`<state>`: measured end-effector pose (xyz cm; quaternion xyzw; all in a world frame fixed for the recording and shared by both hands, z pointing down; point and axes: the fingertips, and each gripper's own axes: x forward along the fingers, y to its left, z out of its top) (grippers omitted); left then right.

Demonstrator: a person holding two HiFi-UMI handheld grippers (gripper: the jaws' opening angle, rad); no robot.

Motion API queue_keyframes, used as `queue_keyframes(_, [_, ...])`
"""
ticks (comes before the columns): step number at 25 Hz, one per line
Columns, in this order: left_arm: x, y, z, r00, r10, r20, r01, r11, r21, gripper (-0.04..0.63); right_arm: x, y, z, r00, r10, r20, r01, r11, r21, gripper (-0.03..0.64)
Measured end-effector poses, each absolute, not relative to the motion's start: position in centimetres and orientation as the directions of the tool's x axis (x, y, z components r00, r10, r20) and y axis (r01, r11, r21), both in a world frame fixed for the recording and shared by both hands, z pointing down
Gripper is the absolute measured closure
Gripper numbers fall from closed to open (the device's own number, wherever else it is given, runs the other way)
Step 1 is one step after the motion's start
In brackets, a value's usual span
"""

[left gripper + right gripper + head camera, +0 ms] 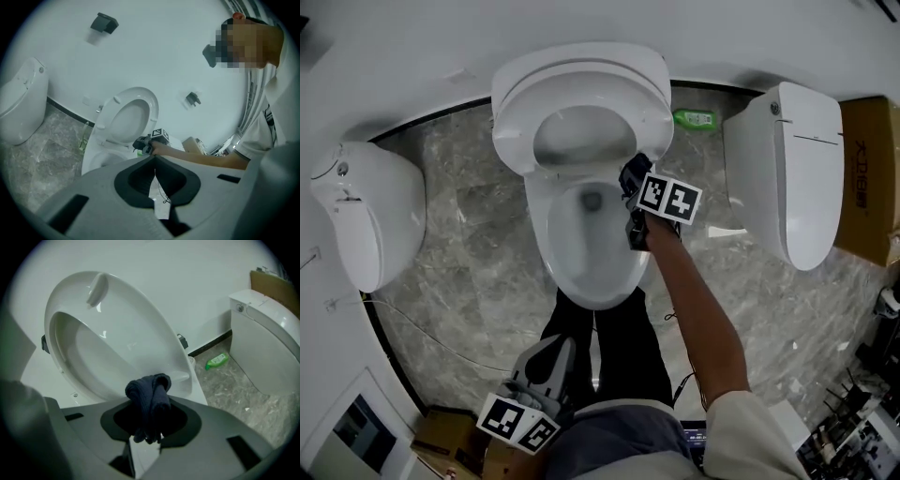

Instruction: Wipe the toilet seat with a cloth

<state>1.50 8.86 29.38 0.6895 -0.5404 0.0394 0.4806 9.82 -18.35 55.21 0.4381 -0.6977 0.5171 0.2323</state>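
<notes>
— What was seen nearest, at the bottom of the head view?
— The left tongs [558,349] were held there, clenched on nothing, well apart from the toilet bowl [542,246].
— And further up the frame?
— The right tongs [636,192] were found clamped on a dark cloth [151,399]. It was bunched just beside the lower right rim of the raised toilet seat [154,345], above the bowl. Contact could not be confirmed.
— Which step was judged to be in hand?
— The wiping of the seat. For the next move, the cloth would have to be pressed onto the ring and drawn round it, without the seat being knocked down.
</notes>
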Motion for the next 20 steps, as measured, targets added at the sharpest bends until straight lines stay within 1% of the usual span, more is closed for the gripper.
queue_keyframes(8, [0.9,7.7,26.7,0.406,-0.743,0.532,-0.785,0.014,0.620,0.586,10.2,-19.6,51.4,-0.471,-0.378,0.797,-0.881,0.160,-0.444,0.513])
queue_keyframes(20, [0.5,7.1,23.7,0.416,-0.766,0.489,-0.789,-0.038,0.613,0.586,9.4,-20.9,46.6,-0.464,-0.400,0.790,-0.886,0.195,-0.421,0.514])
